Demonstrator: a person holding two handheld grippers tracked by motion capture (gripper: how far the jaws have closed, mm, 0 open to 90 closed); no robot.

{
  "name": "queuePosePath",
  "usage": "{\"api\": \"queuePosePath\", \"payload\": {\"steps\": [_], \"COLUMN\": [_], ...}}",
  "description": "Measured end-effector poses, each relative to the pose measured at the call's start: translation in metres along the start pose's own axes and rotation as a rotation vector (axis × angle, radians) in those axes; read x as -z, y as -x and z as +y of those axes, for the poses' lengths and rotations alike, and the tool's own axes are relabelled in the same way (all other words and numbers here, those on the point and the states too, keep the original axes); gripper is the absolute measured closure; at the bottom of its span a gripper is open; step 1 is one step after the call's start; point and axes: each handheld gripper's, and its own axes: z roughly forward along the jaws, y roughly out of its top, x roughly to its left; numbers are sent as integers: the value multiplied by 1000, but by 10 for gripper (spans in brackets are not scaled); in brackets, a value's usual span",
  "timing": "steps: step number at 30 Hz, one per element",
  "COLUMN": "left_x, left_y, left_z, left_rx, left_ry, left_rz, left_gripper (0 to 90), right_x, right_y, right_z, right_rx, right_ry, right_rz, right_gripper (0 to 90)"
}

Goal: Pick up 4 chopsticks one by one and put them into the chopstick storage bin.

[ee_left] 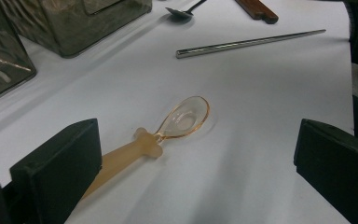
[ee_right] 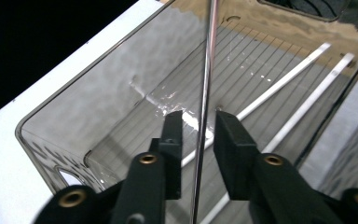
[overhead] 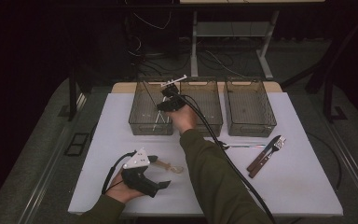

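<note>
Left gripper (overhead: 164,185): resting low on the white table (overhead: 303,186) near the person's edge, jaws standing wide apart and gripping nothing.
Amber translucent plastic spoon (ee_left: 168,130): lying flat just ahead of the left jaws, handle end reaching beside one pad, bowl pointing away.
Right gripper (ee_right: 198,140): reaching down into the leftmost smoky clear plastic bin (overhead: 140,122), jaws slackened, gaps showing on both sides of the rod.
Thin steel chopstick (ee_right: 204,93): standing between the loosened pads, tip down in the bin, where pale sticks (ee_right: 289,77) are already lying beyond the jaws.
Second steel chopstick (ee_left: 249,43): waiting on the table well beyond the left jaws.
Wooden-handled knife and fork (overhead: 265,156): lying far right of both grippers.
Risk: the freed chopstick, standing near upright, is likely tipping against the bin wall or catching a pad as the gripper lifts, and could be flicked out.
</note>
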Motion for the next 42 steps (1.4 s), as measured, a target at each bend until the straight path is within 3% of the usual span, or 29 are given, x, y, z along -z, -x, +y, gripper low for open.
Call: {"api": "queuePosePath", "payload": {"steps": [4,7,16,21,26,42], "left_x": [0,0,-1,-2,-2,-2], "left_y": [0,0,2,2,3,3], "left_z": [0,0,0,0,0,-1], "left_rx": [-3,-9,-5,1,-3,3], "left_ry": [1,0,-3,2,2,3], "left_rz": [2,4,3,2,3,2], "left_gripper": [0,0,0,0,0,0], "right_x": [10,21,64,86,105,150], "right_y": [1,1,11,18,20,37], "right_z": [1,-1,-20,-33,-46,-95], "right_rx": [19,27,84,98,143,189], "right_ry": [5,16,52,65,74,86], "right_rz": [13,51,103,135,153,166], "right_gripper": [604,556,460,440,422,403]}}
